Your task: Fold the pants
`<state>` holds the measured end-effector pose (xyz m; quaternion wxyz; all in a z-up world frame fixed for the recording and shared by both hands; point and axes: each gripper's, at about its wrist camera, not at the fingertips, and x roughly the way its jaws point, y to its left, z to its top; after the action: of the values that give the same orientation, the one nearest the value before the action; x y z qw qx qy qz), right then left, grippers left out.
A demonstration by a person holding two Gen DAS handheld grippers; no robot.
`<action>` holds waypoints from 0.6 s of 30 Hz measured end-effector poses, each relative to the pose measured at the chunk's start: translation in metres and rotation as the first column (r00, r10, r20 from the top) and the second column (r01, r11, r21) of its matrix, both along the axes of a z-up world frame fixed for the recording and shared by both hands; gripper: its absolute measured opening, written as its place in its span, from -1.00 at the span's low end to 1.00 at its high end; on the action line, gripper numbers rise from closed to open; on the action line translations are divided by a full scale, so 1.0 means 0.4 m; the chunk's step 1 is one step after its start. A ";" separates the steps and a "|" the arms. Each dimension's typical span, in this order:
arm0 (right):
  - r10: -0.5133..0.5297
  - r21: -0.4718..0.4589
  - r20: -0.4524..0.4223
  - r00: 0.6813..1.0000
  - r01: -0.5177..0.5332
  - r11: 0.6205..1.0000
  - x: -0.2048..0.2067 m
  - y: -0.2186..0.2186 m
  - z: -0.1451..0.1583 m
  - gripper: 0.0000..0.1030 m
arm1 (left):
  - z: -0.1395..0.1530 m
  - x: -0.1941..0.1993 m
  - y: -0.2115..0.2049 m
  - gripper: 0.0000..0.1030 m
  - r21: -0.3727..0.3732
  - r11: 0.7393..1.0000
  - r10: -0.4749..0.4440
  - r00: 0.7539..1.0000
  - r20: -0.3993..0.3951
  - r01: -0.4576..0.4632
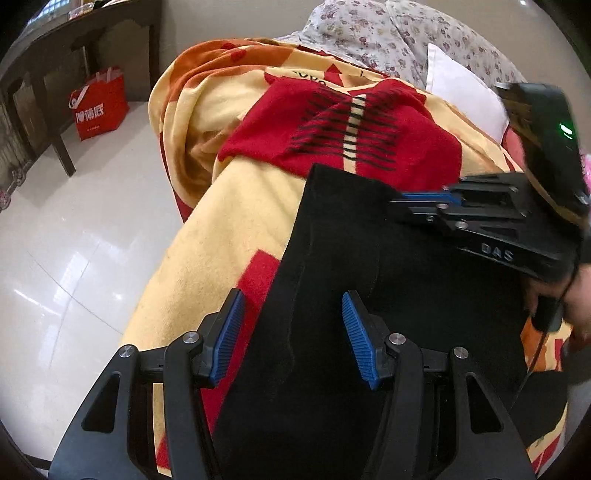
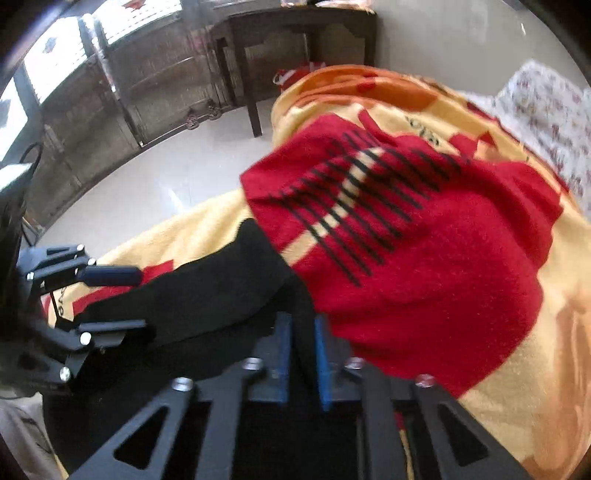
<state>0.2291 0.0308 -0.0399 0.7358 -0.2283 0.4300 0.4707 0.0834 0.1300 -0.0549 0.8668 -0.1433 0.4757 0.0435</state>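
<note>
Black pants lie flat on a yellow and red blanket that covers a bed. My left gripper is open just above the pants' near left edge, and its blue pads stand wide apart. My right gripper comes in from the right at the pants' far corner, jaws together. In the right wrist view its blue pads pinch a fold of the black pants. That view also shows the left gripper at the left, its fingers spread on either side of the cloth's edge.
The bed's left edge drops to a glossy white tiled floor. A red shopping bag stands by a dark wooden table. A floral pillow and a white pillow lie at the far end of the bed. A hand holds the right gripper.
</note>
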 end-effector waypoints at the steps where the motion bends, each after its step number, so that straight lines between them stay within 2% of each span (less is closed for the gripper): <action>1: -0.010 0.017 -0.001 1.000 0.010 1.000 -0.008 -0.007 0.011 -0.89 | 0.001 -0.002 0.003 0.06 -0.006 1.000 0.001 1.000 0.001 -0.001; 6: -0.046 0.153 0.021 0.999 0.043 0.987 -0.140 -0.086 0.130 -0.90 | 0.028 -0.047 0.030 0.05 -0.007 0.999 0.039 0.999 0.033 -0.039; 11: -0.048 0.222 0.073 0.996 0.031 0.975 -0.357 -0.126 0.233 -0.90 | 0.085 -0.158 0.107 0.05 -0.015 0.994 0.105 0.988 0.109 -0.104; 14: -0.039 0.253 0.052 0.998 0.025 0.967 -0.519 -0.114 0.221 -0.90 | 0.116 -0.223 0.169 0.05 -0.012 0.984 0.175 0.974 0.141 -0.175; 18: -0.082 0.249 -0.062 0.995 0.095 0.964 -0.616 -0.052 0.113 -0.90 | 0.170 -0.278 0.201 0.05 0.003 0.977 0.211 0.960 0.187 -0.215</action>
<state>-0.0173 0.0098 0.0053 0.7678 -0.1018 0.3954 0.4937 -0.0279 0.2105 0.0130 0.8992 -0.1868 0.3742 0.1285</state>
